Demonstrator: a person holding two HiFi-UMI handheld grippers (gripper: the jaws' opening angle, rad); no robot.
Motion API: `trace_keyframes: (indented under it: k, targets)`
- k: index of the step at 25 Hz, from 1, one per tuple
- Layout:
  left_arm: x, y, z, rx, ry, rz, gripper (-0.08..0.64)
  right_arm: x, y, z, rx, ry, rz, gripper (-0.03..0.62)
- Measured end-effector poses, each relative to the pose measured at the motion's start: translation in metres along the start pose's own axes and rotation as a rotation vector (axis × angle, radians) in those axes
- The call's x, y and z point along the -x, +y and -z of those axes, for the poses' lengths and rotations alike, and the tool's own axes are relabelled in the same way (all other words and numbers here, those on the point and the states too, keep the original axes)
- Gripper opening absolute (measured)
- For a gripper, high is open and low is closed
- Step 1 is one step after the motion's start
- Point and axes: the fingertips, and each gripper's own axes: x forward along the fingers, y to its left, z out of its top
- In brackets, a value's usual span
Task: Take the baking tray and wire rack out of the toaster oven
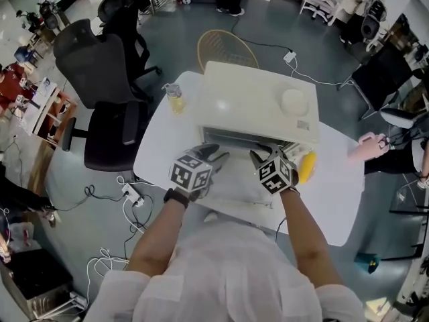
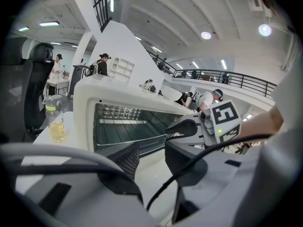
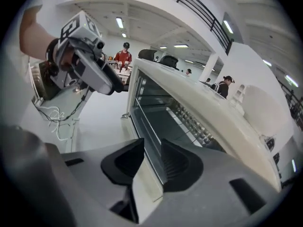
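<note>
The cream toaster oven [image 1: 258, 102] stands on a white table [image 1: 335, 206] with its door [image 1: 234, 180] folded down towards me. In the left gripper view the wire rack [image 2: 118, 132] lies on its rails inside the cavity; I cannot make out the baking tray as separate from it. My left gripper [image 1: 216, 154] [image 2: 151, 148] hovers over the door in front of the opening, open, with nothing between its fingers. My right gripper [image 1: 263, 156] [image 3: 151, 145] is at the opening's right side, open, with the oven's pale front edge showing in its gap.
A bottle of yellow liquid [image 1: 174, 99] stands left of the oven, a yellow object [image 1: 306, 166] right of it, and a pink item [image 1: 369, 146] at the table's right edge. Black office chairs [image 1: 100, 79] stand left of the table, with cables [image 1: 131, 196] on the floor.
</note>
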Motion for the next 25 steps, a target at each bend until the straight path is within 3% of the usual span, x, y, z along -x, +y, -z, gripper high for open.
trace_keyframes:
  k: [5,11,16,25]
  targets:
    - [-0.003,0.003,-0.002,0.022,0.005,-0.018,0.143,-0.016,-0.002,0.011,0.166,0.069,0.053,0.114]
    - [-0.001,0.008,0.003,0.030,0.036,-0.058,0.144,-0.026,-0.010,0.025,0.209,0.127,0.116,0.114]
    - [0.006,0.013,0.003,0.039,0.051,-0.084,0.144,-0.034,-0.012,0.031,0.332,0.174,0.140,0.114]
    - [0.020,0.023,0.009,0.069,0.058,-0.126,0.144,-0.050,-0.015,0.033,0.367,0.212,0.144,0.103]
